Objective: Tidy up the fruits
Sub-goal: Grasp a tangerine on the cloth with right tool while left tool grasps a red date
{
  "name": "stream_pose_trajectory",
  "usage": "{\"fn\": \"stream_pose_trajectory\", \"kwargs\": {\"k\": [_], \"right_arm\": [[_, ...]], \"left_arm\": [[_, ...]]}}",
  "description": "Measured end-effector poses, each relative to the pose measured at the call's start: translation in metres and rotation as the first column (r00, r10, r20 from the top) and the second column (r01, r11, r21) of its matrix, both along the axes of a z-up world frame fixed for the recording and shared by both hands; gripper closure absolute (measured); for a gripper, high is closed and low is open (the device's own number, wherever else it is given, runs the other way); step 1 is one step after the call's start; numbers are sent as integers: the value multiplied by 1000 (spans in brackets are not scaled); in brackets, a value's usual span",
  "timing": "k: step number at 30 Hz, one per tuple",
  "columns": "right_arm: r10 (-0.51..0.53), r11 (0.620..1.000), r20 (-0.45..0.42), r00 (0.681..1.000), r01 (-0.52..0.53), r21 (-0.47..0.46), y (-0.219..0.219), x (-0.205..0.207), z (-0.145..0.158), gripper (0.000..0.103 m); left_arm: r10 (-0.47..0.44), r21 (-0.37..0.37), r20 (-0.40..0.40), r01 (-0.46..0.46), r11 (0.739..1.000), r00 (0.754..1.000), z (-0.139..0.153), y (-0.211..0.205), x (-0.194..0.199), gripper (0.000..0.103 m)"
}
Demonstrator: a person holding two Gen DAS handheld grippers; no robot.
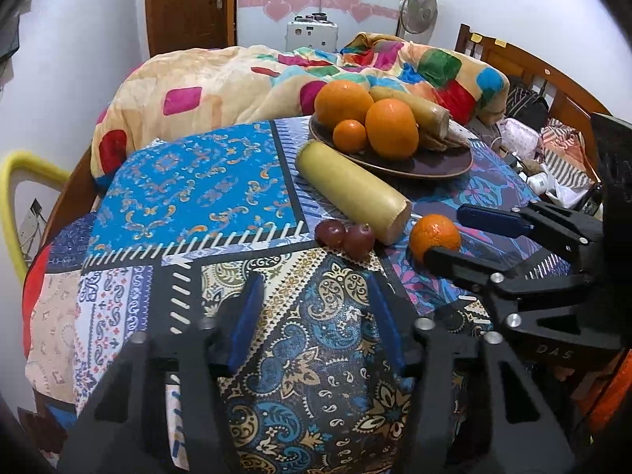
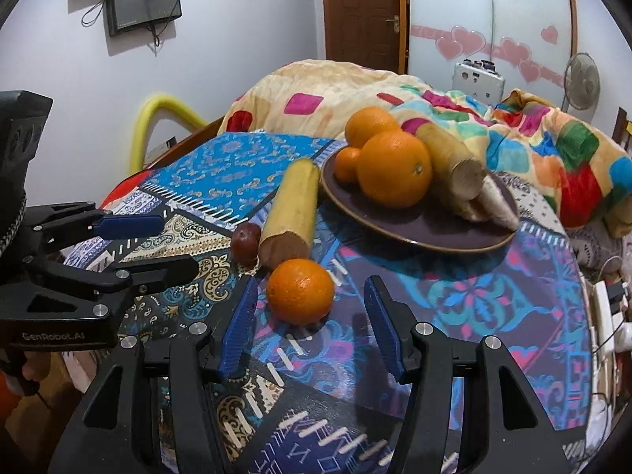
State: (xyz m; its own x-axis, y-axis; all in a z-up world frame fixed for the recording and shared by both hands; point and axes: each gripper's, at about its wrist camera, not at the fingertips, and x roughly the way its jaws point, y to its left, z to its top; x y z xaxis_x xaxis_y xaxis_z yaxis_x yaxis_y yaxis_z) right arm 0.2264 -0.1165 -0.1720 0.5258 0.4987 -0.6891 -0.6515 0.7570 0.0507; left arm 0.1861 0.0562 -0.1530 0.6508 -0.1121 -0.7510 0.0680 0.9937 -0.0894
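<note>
While both grippers hang over the patchwork cloth (image 2: 513, 296), nothing is held yet. Largest to smallest:

Plate (image 2: 414, 233) at 1 o'clock in the right wrist view: carries two big oranges, one small one and a pale root-like piece. Already crowded.

Yellow cylinder (image 2: 290, 213) at 11 o'clock, lying on the cloth with its far end touching or just beside the plate rim. We can't tell what fruit it is, if any.

Loose orange (image 2: 300, 290) at 12 o'clock, just ahead of the right gripper (image 2: 310, 324), near the cylinder's cut end. Jaws apart, pads either side but short of the orange, no contact.

Two small dark red fruits (image 1: 345, 237), touching each other, at 12 o'clock from the left gripper (image 1: 314, 316). Its jaws are apart with only cloth between them; fruits well ahead.

Risks as we see them:
- Orange sits off-centre, closer to the left pad. Closing as is could nudge it and roll it into the cylinder.
- Cloth is soft and uneven, so anything round may run once bumped.
- The grippers are close, the right one's fingers reaching in at 3 o'clock of the left view. Both advancing at once risks a clash.
- Plate has little bare space, and a dropped orange could knock others off.
</note>
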Motion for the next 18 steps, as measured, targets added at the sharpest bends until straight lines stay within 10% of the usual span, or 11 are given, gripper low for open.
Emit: {"fn": "stream_pose_trajectory", "kwargs": {"k": [7,18], "right_arm": [[37,999,-12,999,-37,3,2,-1,-4,68],[-5,999,13,1000,4,40,-24,-2,4,69]], "left_arm": [[-41,-12,0,41,999,999,-4,-11,10,72],[-65,11,6,65,998,998,-7,-20,31,77]]}}
